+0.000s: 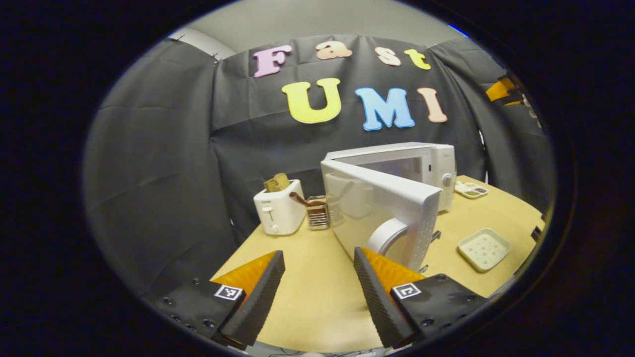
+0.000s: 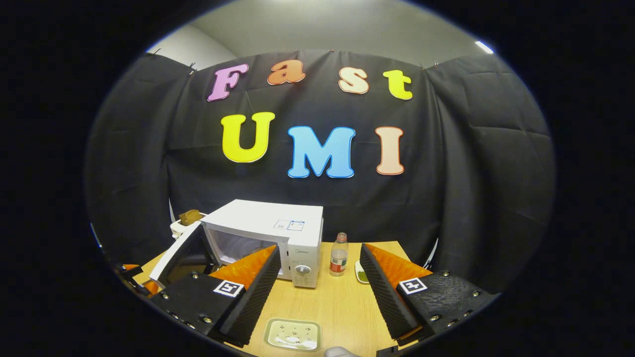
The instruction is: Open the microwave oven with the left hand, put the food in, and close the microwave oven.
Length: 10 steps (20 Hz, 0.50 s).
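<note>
The white microwave oven (image 1: 430, 166) stands at the back of the wooden table (image 1: 307, 277) with its door (image 1: 382, 203) swung wide open. The door's curved handle (image 1: 384, 235) lies just beyond my left gripper's right finger (image 1: 377, 292). My left gripper (image 1: 318, 255) is open and holds nothing. In the right gripper view the microwave oven (image 2: 278, 225) shows its lit cavity, with the door (image 2: 178, 255) hanging out to the left. A pale square plate (image 2: 292, 333) with small specks lies on the table below my right gripper (image 2: 319, 250), which is open with nothing in it. The same plate (image 1: 483, 248) sits right of the door.
A white toaster (image 1: 278, 210) holding bread and a small wire rack (image 1: 317, 212) stand left of the microwave. A small bottle (image 2: 339, 254) and a dish with something green (image 2: 362, 272) sit to its right. Another small dish (image 1: 471, 189) lies by the table's far edge.
</note>
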Motion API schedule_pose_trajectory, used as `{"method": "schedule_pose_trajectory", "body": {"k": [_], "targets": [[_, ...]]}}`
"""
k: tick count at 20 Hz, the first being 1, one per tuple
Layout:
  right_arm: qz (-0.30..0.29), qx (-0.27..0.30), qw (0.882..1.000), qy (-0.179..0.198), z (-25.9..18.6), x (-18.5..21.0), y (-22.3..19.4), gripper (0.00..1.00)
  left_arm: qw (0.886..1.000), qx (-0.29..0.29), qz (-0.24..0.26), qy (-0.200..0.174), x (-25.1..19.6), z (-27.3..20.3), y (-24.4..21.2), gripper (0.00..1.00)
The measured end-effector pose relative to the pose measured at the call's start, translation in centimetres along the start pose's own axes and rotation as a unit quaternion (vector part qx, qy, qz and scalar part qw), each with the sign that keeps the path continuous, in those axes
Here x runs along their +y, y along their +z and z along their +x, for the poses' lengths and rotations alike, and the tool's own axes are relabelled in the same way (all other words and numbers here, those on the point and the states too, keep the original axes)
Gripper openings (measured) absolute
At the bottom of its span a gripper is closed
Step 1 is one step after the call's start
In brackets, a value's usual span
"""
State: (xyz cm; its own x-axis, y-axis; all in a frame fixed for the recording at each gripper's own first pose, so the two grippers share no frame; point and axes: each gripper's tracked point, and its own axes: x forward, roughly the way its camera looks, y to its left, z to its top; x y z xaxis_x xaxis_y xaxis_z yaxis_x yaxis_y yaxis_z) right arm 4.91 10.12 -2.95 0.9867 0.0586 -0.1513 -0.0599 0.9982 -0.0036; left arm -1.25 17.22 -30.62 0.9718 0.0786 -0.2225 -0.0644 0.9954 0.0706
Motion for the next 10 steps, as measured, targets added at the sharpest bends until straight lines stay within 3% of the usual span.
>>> {"method": "schedule_pose_trajectory", "body": {"k": [10], "targets": [[0.013, 0.014, 0.999, -0.035, -0.2, -4.9, 0.1, 0.98, 0.994, -0.013, 0.019, -0.108, -13.8, 3.5, 2.0, 0.97]]}}
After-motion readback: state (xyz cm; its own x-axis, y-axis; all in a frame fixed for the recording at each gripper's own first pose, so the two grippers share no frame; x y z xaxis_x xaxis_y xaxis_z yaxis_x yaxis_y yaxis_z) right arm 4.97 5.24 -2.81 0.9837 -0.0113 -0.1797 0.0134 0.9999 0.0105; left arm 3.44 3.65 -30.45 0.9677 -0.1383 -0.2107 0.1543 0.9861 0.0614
